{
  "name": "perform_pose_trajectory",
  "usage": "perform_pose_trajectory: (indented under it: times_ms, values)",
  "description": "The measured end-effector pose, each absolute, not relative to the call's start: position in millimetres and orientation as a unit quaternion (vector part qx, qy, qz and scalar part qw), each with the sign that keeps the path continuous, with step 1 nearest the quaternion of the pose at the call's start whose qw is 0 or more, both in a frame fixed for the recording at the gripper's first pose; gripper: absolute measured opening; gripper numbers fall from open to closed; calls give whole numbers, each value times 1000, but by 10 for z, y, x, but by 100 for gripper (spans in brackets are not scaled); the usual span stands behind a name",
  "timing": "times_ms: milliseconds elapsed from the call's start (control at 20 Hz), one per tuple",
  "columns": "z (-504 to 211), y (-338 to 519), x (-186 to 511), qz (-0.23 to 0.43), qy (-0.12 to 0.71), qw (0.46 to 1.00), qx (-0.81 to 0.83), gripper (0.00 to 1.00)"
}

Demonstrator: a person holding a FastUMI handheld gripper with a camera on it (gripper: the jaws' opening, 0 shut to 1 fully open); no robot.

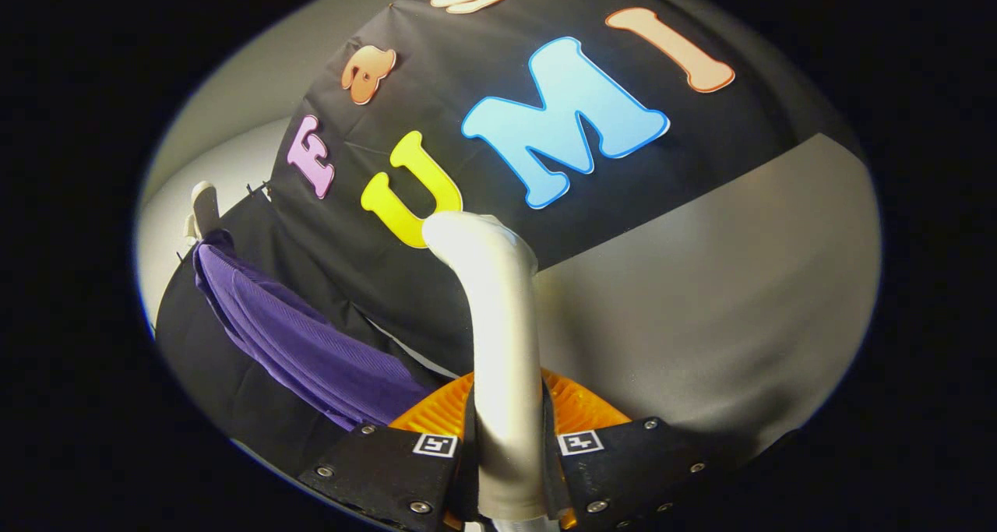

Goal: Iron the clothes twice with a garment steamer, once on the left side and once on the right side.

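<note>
Fingers (508, 446) clamp one steamer (498, 322); one purple garment (311, 337) left.

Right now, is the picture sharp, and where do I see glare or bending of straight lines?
Gripper view: the steamer, clamped between the fingers, is overexposed, glare washing out its top; the purple garment beside it is evenly lit, its ribbing sharp; the grey surface beyond looks smeared; fisheye bends the black cloth's edges.

I see black cloth (483, 228) as the booth's back wall, draped w/ creases, hem running diagonally. Below/right of it a plain grey wall panel (701, 298), smooth, soft highlight across it. Beyond the cloth's far edge, a paler grey-white surface (226, 88). Lighting dim, even.
</note>
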State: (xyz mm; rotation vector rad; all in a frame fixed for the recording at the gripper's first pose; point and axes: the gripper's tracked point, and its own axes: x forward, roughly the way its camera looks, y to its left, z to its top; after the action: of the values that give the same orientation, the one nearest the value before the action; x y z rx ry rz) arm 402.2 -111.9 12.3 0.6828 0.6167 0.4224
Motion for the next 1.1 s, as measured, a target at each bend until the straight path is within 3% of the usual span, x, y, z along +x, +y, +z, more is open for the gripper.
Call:
perform_pose_trajectory:
  times_ms: [550,1100]
  values:
    - [498,-896,2690,175,211,914,299,32]
    - [846,351,1563,214,140,939,229,32]
